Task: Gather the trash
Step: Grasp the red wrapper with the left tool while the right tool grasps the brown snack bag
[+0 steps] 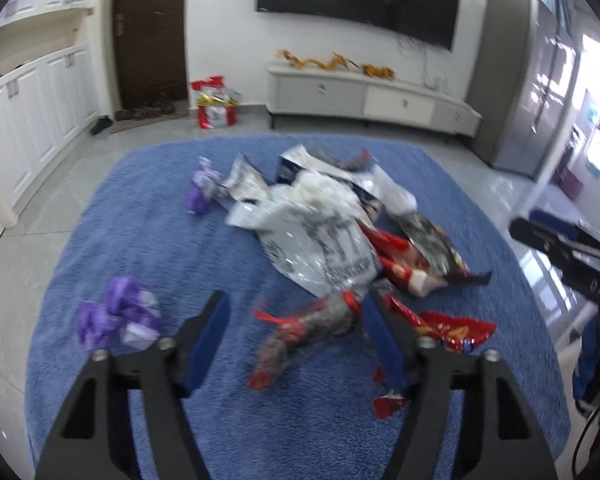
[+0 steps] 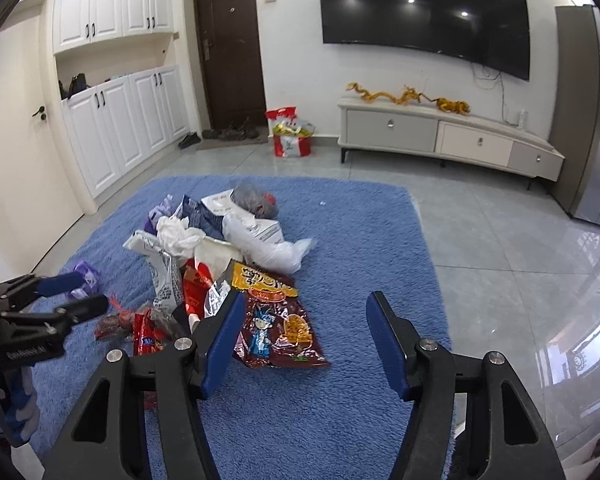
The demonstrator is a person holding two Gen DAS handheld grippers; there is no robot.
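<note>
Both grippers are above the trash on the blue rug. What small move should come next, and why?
Probably lower the left gripper onto the crumpled red wrapper and close. Its jaws stand apart around that wrapper, apparently not pressing on it, and the right gripper holds nothing.

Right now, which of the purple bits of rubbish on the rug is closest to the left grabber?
The crumpled purple wrapper just left of the left gripper. The other purple wrapper lies farther up the blue rug, beside the main pile.

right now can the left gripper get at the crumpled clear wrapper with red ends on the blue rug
Probably yes: the left gripper is open, with the crumpled clear wrapper lying between its fingers on the blue rug, nothing covering it.
</note>
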